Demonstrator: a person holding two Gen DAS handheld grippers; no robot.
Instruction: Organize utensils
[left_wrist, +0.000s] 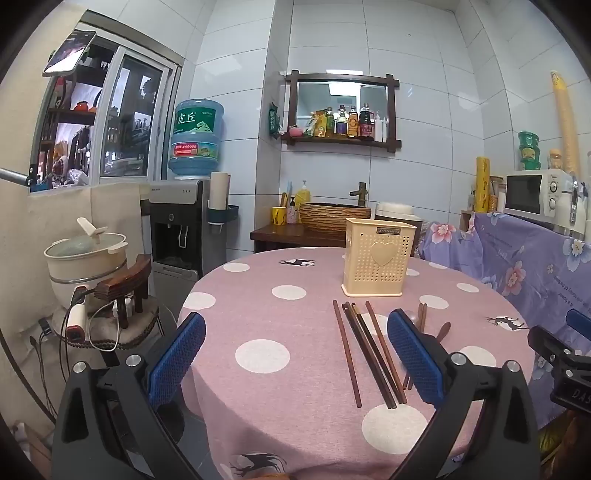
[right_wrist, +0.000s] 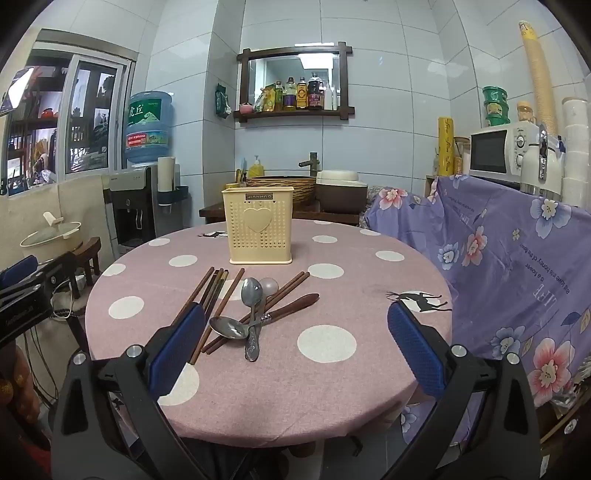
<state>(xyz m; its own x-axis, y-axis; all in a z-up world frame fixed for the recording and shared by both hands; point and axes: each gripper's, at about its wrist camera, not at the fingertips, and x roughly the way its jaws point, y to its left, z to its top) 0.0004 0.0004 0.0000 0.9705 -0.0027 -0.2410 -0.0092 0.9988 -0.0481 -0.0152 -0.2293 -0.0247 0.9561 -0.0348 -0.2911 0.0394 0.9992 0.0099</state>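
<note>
Start of task, nothing picked yet. Left gripper (left_wrist: 295, 354) & right gripper (right_wrist: 295, 349) both spread apart, empty. Chopsticks (left_wrist: 364, 354) & spoons (right_wrist: 251, 314) lie loose on table (right_wrist: 258, 387) (holder (right_wrist: 260, 230) upright behind). Next: prob. grab one utensil.

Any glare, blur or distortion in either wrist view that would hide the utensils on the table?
Left wrist view: strong fisheye bending at the edges, dark corners, yet the chopsticks stay sharp; the left hand-held gripper hides most of the spoons. Right wrist view: same distortion, even light, mild glare on the metal spoons, all readable before the utensil holder.
</note>
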